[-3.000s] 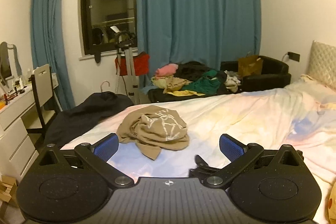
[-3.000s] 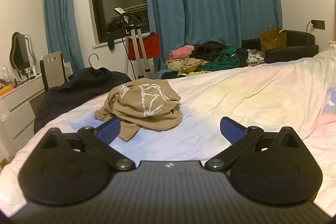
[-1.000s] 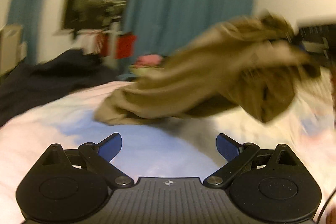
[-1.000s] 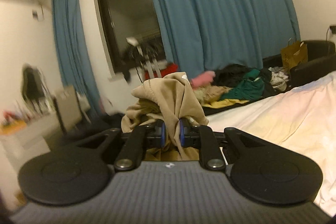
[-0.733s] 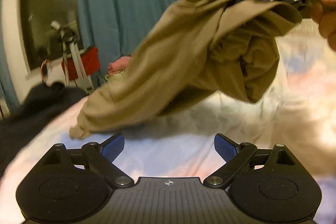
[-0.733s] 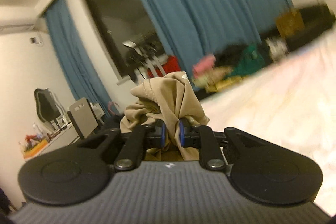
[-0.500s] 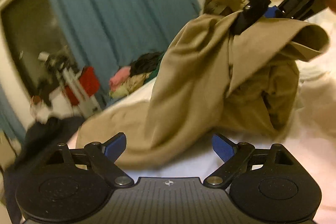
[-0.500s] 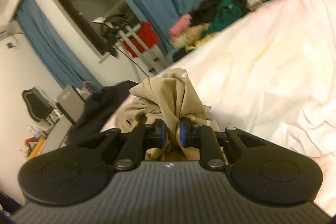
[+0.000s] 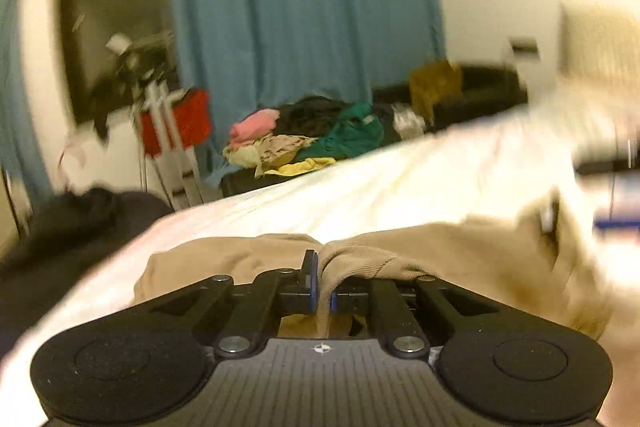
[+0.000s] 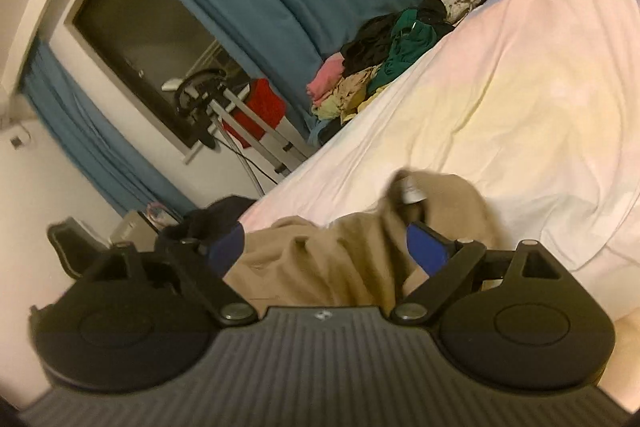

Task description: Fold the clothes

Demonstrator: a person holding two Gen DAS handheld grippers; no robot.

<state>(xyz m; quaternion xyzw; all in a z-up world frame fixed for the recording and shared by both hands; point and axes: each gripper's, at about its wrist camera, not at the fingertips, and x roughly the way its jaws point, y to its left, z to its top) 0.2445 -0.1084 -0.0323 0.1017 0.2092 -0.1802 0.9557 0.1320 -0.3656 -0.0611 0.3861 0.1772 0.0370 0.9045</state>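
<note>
1. Left wrist view: left tool [image 9: 322, 289] clenched on a ribbed fold of the tan garment [image 9: 460, 259], the fabric pinched between the blue pads and draped over the right-hand finger.
2. Same view: tan garment spread low across the near part of the bed [image 9: 420, 183], reaching from just ahead of the tool towards the right edge of the frame, where motion blur hides its outline.
3. Same view, far right: dark blurred shape with a blue patch, too smeared to identify.
4. Right wrist view, strongly rolled: right tool [image 10: 324, 247] released, jaws opening wide, blue pads clear of the cloth; tan garment [image 10: 340, 259] lying slack between and beneath the fingers, a white label showing at its raised fold.
5. Shown only in the right wrist view: sharp detail of the pale bed sheet [image 10: 540, 87], its creases, and a dark garment [image 10: 208, 219] at the bed's near-left corner partly behind the left finger.
6. Shown only in the left wrist view: actual pinch on the cloth.
7. Common to both views: blue curtain [image 9: 300, 7], dark window [image 9: 116, 19], red item on a metal stand [image 9: 176, 123], heap of mixed clothes [image 9: 312, 135] beyond the bed, brown paper bag [image 9: 436, 83] on a black seat.
</note>
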